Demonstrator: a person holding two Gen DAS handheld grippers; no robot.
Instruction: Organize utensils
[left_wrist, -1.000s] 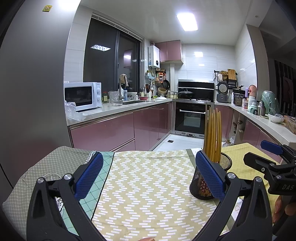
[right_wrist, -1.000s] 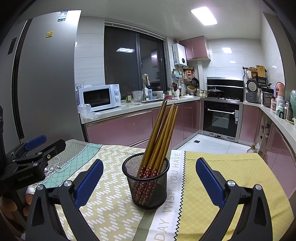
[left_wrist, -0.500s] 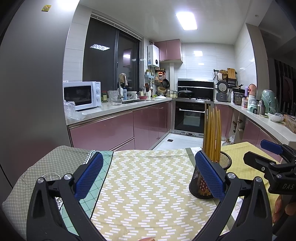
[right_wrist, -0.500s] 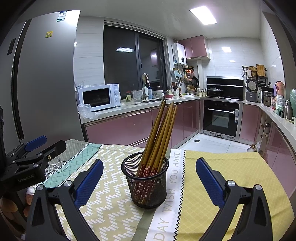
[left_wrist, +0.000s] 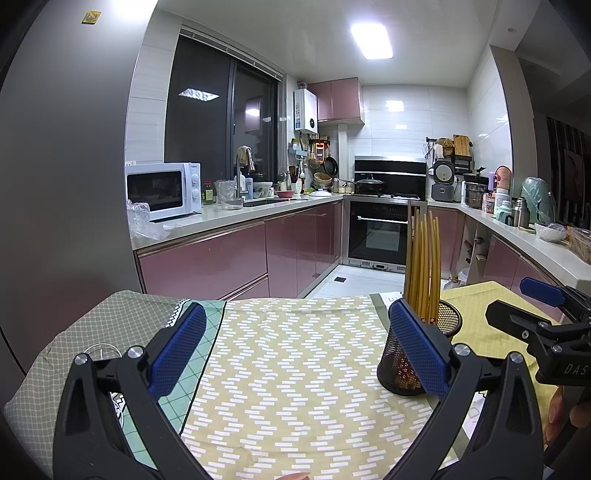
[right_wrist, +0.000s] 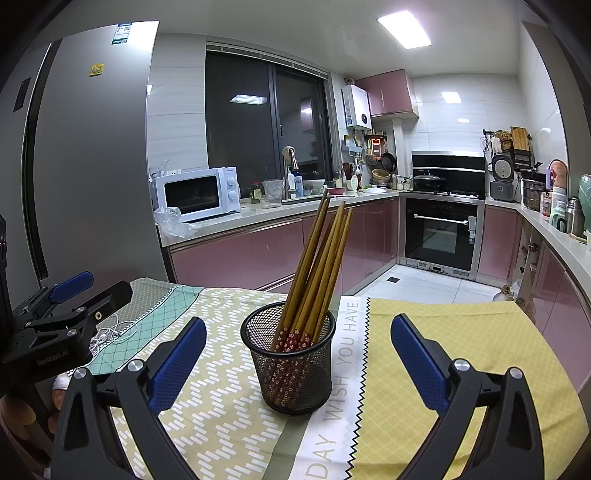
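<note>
Black mesh cup (right_wrist: 293, 363) stands upright on the bench (right_wrist: 443, 350), about mid-width, on the seam where the zigzag-print cloth (left_wrist: 295, 369) meets a white strip w/ printed lettering (right_wrist: 345, 369). Inside it: a bunch of wooden chopsticks (right_wrist: 317, 266), red patterned ends down, plain tips up and leaning toward the far right. In the left wrist view the same cup (left_wrist: 448, 321) sits partly behind the blue pad of one finger.

Right gripper (right_wrist: 295, 363): fingers (right_wrist: 177, 363) spread wide, nothing between the pads; cup sits in the gap between them but farther out, touching neither. It hovers over the near edge of the bench.

Left gripper (left_wrist: 295, 347): fingers (left_wrist: 177, 349) also spread wide, nothing held, aimed over the zigzag cloth toward the far edge. Each gripper shows in the other's view: left one at the left edge of the right wrist view, w/ a hand (right_wrist: 22, 417) on its handle; right one at the right edge of the left wrist view.

Yellow cloth (right_wrist: 461, 350) covers the right part of the bench, teal and grey checked cloth (right_wrist: 147, 314) the left part. A white cord (right_wrist: 110, 332) lies coiled on the left part, near the left gripper.
</note>
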